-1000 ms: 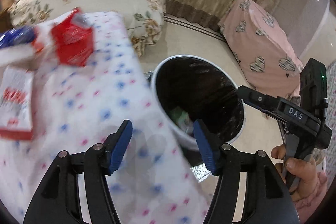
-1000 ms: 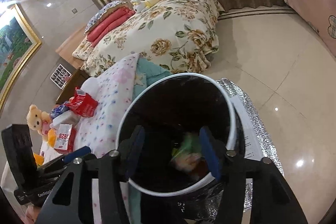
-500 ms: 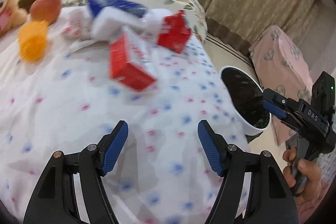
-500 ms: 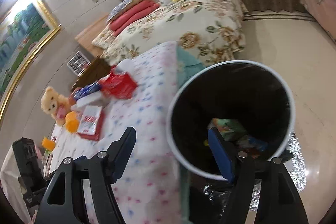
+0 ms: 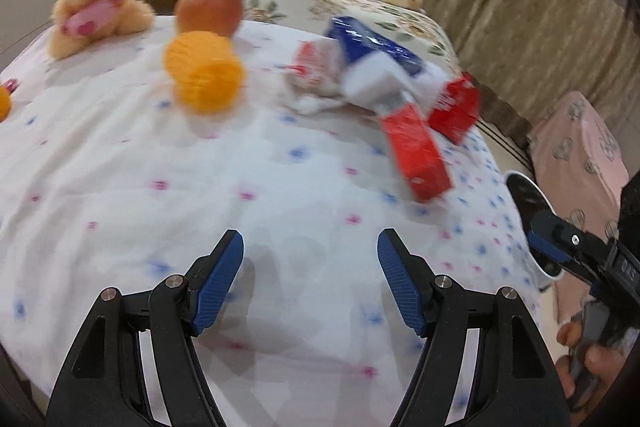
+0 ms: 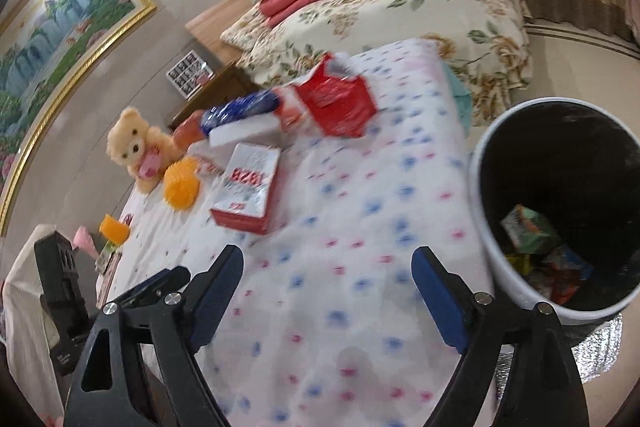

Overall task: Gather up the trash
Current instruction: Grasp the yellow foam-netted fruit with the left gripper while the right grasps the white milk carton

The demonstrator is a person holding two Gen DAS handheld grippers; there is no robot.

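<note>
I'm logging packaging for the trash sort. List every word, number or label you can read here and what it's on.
"1928": red digits on the white-and-red box lying on the bedspread, seen upside down in the right wrist view.
Small print on the torn red packet: too blurred.
Label on the right gripper's body: too blurred.

Both wrist cameras look forward along open fingers, close above the dotted bedspread (image 5: pixel 200 187). Both views share the teddy bear (image 6: pixel 136 147) and red box (image 5: pixel 416 151).

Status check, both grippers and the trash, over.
Left gripper open, empty. Right gripper open, empty. Red boxes on bed; bin beside it. Path clear.
</note>
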